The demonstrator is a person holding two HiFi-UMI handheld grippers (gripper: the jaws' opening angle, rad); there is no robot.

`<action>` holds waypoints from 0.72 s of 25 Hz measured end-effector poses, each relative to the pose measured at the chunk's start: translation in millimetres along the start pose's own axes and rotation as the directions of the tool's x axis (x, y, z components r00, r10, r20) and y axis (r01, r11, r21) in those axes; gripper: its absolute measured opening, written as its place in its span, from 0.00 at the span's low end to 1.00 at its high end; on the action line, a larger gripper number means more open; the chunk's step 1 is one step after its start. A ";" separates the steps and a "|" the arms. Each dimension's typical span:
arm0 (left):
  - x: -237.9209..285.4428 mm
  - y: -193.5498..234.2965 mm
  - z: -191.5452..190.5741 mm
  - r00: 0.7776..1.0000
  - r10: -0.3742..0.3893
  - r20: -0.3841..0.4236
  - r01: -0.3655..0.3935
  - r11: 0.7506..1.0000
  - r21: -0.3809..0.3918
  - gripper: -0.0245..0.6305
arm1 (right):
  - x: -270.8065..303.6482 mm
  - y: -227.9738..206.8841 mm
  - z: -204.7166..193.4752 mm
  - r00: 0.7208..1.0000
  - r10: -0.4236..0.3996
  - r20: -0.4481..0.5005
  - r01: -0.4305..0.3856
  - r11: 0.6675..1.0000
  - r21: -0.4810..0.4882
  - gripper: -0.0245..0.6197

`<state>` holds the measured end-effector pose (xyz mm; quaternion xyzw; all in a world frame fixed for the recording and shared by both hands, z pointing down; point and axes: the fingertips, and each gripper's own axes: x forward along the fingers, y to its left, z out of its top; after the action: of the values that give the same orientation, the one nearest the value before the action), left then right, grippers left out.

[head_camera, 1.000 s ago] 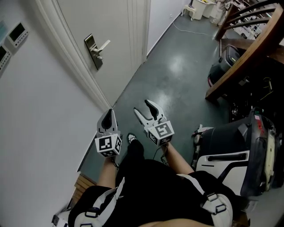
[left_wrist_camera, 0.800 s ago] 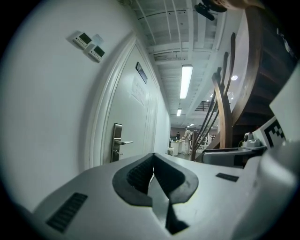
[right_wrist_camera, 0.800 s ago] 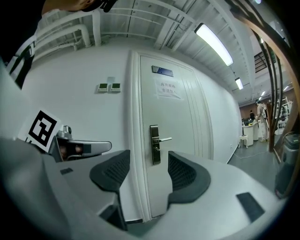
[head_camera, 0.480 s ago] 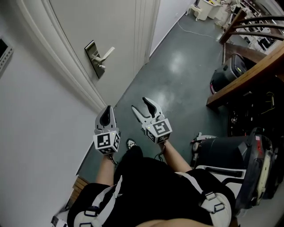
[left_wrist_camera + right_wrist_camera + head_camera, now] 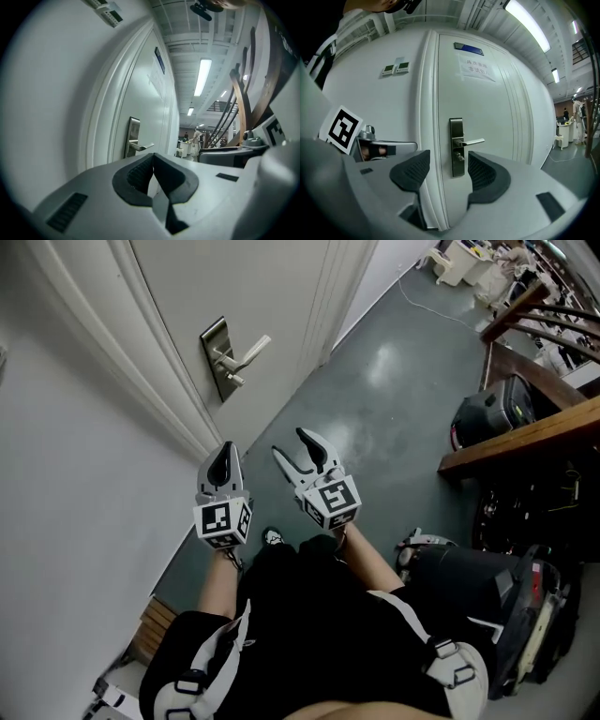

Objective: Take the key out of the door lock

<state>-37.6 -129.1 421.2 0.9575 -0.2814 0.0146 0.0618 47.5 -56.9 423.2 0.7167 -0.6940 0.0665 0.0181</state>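
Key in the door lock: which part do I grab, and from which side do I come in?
Grip the key by its head, the small stub sticking out of the lock plate just under the lever handle. Come straight at the door face with the right gripper, whose jaws stand apart in line with it, and stay below the lever. The head's orientation is too small to tell.
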 end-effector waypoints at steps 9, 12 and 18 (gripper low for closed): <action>13.7 33.1 -9.5 0.994 0.109 -0.022 -0.109 0.994 -0.023 0.07 | 53.3 3.4 -6.2 0.991 0.130 -0.026 -0.129 0.991 0.029 0.45; 22.2 35.6 -10.9 0.986 0.166 -0.019 -0.167 0.986 -0.027 0.07 | 64.0 -5.6 -7.6 0.982 0.188 -0.034 -0.187 0.982 0.027 0.45; 42.4 38.7 -9.3 0.955 0.297 -0.023 -0.297 0.954 -0.038 0.07 | 92.8 -26.1 -4.0 0.948 0.312 -0.055 -0.311 0.950 0.024 0.44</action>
<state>-22.8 -183.0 437.4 0.9028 -0.4217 0.0262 0.0808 75.9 -147.6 440.1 0.5960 -0.7970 0.0948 0.0221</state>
